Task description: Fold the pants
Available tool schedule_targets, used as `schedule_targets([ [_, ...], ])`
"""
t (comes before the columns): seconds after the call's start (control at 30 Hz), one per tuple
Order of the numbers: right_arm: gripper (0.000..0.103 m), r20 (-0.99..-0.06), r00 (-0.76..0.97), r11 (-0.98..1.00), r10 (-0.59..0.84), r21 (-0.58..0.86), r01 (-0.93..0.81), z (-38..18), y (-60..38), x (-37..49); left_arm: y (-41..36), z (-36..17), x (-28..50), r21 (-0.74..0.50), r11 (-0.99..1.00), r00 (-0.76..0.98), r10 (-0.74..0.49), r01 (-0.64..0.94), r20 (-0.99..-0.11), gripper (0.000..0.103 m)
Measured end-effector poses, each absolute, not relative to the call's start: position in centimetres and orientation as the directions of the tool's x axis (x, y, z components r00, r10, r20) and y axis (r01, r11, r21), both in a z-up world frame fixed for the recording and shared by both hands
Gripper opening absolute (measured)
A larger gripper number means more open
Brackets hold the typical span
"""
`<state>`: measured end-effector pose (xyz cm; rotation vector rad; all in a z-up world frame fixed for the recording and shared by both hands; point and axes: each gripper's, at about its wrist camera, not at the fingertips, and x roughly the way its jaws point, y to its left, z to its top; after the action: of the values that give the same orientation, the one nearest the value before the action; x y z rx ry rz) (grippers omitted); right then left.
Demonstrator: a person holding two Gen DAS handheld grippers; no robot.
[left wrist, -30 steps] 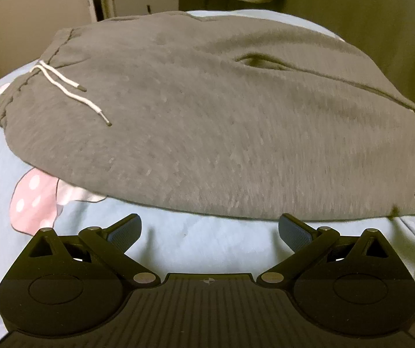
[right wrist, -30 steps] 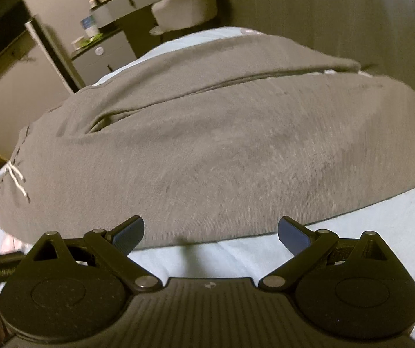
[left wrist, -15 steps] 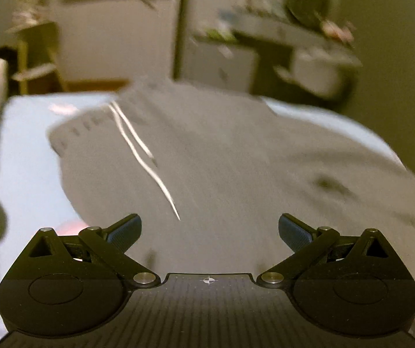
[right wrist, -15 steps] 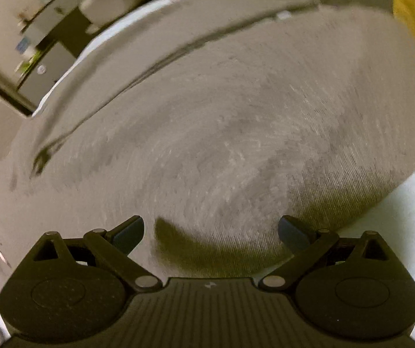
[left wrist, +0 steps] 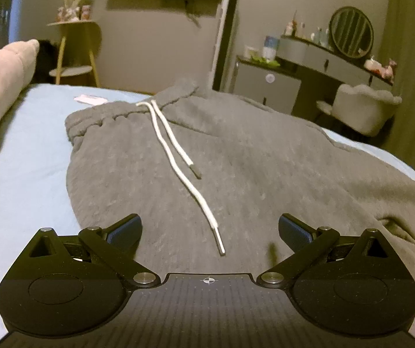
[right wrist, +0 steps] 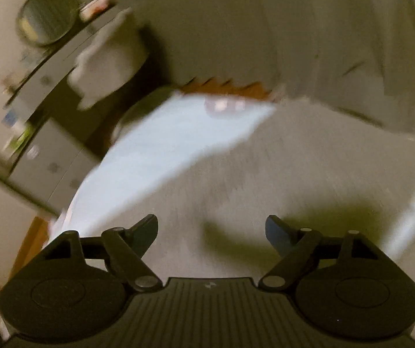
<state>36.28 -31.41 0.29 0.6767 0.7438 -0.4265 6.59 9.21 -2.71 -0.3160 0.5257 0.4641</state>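
Sweatpants (left wrist: 251, 156) lie flat on the bed (left wrist: 27, 145), both the left gripper (left wrist: 209, 229) and right gripper (right wrist: 211, 230) spread open and empty, apparently positioning to pinch waistband and leg for a fold.

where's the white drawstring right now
In the left wrist view the drawstring lies on top of the grey pants, running from the waistband at upper left down toward the open left gripper.
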Motion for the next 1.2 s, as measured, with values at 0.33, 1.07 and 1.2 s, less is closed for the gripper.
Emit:
schedule_targets([
  [0.33, 0.072, -0.832, 0.471, 0.633, -0.292, 0.201, 0.748, -4.7, -31.8, 44.2, 8.6, -4.4, 8.0, -0.127, 0.868, 0.757, 0.336, -0.479, -0.561, 0.103],
  [1.07, 0.069, -0.651, 0.729, 0.77, -0.213, 0.348, 0.536, -0.2, -31.2, 28.5, 8.8, -3.3, 5.8, -0.259, 0.84, 0.772, 0.258, -0.476, -0.581, 0.103],
  [1.2, 0.077, -0.674, 0.698, 0.732, -0.242, 0.345, 0.587, 0.2, -31.5, 33.6, 8.8, -3.8, 6.0, -0.267, 0.84, 0.779, 0.256, -0.472, -0.572, 0.103],
])
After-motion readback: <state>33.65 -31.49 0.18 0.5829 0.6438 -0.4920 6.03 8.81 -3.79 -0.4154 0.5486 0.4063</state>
